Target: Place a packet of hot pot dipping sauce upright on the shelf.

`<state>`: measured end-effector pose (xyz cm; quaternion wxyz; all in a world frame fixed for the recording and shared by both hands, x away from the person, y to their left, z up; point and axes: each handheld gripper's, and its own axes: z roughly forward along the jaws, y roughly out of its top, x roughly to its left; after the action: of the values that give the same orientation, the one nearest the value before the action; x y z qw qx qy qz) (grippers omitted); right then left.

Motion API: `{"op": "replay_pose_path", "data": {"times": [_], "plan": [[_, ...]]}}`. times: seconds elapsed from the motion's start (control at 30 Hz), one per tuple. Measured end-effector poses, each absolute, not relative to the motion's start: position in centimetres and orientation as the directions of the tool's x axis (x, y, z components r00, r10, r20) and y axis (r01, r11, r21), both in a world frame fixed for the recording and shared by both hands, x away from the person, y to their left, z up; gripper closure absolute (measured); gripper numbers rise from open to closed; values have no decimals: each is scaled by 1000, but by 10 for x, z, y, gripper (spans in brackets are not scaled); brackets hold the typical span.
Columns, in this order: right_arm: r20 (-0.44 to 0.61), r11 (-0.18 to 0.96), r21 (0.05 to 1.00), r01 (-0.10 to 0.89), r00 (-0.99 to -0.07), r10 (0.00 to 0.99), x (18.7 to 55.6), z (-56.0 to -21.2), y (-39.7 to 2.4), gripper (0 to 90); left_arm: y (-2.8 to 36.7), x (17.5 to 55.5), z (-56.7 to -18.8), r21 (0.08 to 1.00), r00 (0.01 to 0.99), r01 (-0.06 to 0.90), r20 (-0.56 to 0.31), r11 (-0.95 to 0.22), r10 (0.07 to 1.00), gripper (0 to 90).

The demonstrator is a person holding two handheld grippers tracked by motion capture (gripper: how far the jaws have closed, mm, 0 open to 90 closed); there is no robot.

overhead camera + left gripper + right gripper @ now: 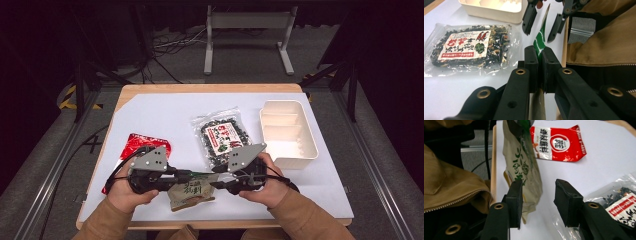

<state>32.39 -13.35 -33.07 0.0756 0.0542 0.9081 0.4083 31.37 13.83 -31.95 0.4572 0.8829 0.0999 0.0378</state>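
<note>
Green-and-beige snack pouch (189, 191): held above the near edge of the tabletop (150, 120), between the two hands. Left claw (538, 58): clamped on the pouch's green top edge. Right claw (537, 200): jaws apart, pouch between them, pads not pressing it. Clear packet of dark dried food (223, 136): flat, mid-tabletop. Red packet (142, 147): flat, left. White divided tray (305, 131): right.
</note>
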Motion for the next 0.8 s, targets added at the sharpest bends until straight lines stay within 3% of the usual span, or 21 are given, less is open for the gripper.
{"op": "replay_pose_path", "data": {"times": [0.37,0.8], "plan": [[-137,734,678,-26,-986,92,328,-330,-110,589,137,314,-321,816,978,139,-25,-560,206,843],[-108,798,602,-18,-992,58,331,-334,-96,695,135,314,-324,811,978,139,-23,-568,208,842]]}}
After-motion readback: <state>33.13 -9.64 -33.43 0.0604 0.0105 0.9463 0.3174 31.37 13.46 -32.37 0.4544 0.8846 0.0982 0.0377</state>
